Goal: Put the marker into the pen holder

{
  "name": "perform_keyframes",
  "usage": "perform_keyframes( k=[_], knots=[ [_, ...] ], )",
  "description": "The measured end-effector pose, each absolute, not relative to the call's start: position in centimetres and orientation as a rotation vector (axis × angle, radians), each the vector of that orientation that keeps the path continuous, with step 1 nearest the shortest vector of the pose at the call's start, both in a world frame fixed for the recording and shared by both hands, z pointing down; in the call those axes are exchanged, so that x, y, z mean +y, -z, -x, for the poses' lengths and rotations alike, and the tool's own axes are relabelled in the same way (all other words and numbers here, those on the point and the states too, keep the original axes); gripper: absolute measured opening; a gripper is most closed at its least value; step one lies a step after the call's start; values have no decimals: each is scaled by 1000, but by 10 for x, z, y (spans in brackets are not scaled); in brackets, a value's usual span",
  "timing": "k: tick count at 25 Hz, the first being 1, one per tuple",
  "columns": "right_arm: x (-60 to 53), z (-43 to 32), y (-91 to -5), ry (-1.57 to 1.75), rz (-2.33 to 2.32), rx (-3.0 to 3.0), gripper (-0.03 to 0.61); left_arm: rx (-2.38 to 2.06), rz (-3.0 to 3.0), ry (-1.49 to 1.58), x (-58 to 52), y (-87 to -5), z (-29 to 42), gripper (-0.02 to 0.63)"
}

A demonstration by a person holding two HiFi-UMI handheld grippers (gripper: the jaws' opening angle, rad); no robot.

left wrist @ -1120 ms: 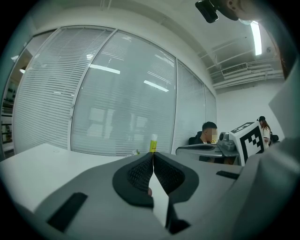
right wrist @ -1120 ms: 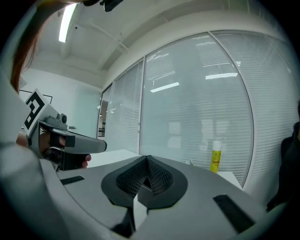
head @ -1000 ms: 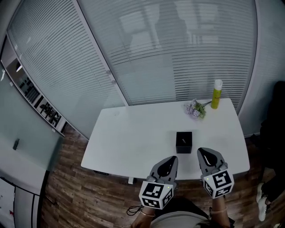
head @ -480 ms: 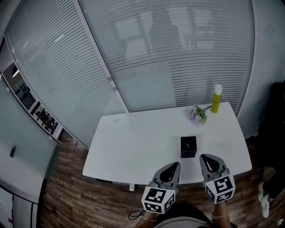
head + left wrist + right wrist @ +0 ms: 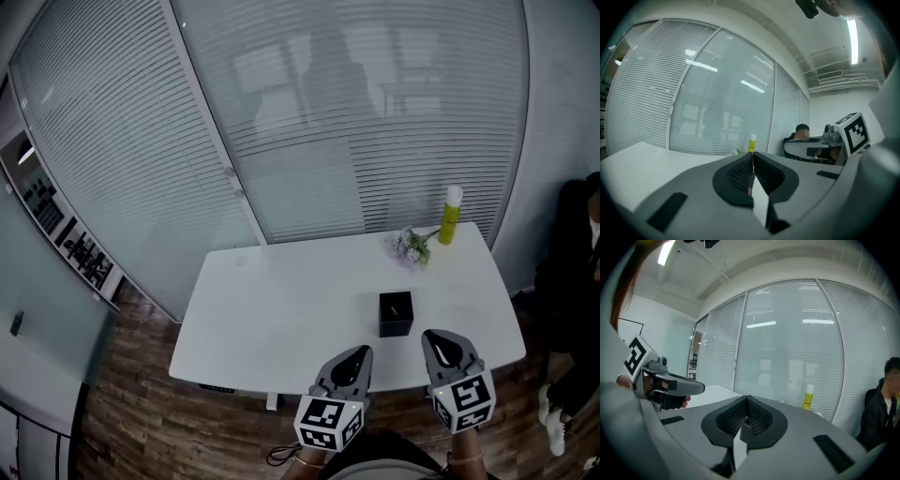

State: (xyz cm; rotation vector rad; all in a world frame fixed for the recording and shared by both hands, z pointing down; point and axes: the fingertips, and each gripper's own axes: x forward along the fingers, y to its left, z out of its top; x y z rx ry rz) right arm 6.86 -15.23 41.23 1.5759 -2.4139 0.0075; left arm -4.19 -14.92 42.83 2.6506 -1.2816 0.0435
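Now | pen holder (image 5: 395,313) (black) | contents hard to tell | jaws together

left gripper (image 5: 358,353): grey shell, black meshed pads (image 5: 737,174)
right gripper (image 5: 437,338): same grey, black pads
cubes (image 5: 328,424): white, black square markers, at each gripper's rear

A white table (image 5: 272,300) stands on a dark wood-plank floor (image 5: 141,422), close before a glass wall (image 5: 375,141) covered by horizontal blinds. A strip light (image 5: 853,40) glows on the white ceiling.
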Motion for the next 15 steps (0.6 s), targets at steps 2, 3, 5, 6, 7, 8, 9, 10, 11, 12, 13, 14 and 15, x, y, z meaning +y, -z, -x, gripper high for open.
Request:
perform_keyframes(
  k=[2, 3, 5, 6, 7, 8, 9, 10, 11, 12, 13, 14, 15],
  knots=[
    [-152, -68, -412, -6, -1576, -2409, 28, -1281, -2647, -40, -150, -429, 43, 21],
    [-152, -67, -412, -6, -1575, -2407, 28, -1281, -2647, -38, -151, -429, 44, 21],
    [-151, -66, -411, -4, -1573, -2405, 28, -1281, -2646, -39, -150, -429, 45, 21],
    [-150, -66, -411, -4, -1571, -2405, 28, -1280, -2645, -40, -150, -430, 45, 21],
    [-150, -65, -412, -5, -1570, -2405, 28, -1278, -2643, -38, -150, -431, 45, 21],
    [-150, -65, -412, -8, -1568, -2405, 28, -1278, -2640, -36, -150, -431, 44, 21],
    [-151, -65, -413, -11, -1566, -2405, 28, -1277, -2638, -33, -150, -432, 44, 21],
    [-151, -64, -413, -14, -1565, -2404, 28, -1277, -2635, -31, -151, -433, 44, 21],
    [-151, -64, -414, -16, -1564, -2404, 28, -1276, -2632, -30, -151, -433, 44, 21],
    [-151, -64, -414, -19, -1564, -2403, 28, -1275, -2630, -30, -151, -434, 43, 21],
    [-152, -64, -413, -21, -1563, -2402, 28, -1274, -2627, -30, -150, -434, 43, 21],
    [-152, -64, -413, -22, -1564, -2399, 28, -1273, -2625, -32, -150, -434, 43, 21],
    [-152, -64, -413, -24, -1564, -2396, 28, -1273, -2622, -34, -151, -434, 42, 21]
  ],
)
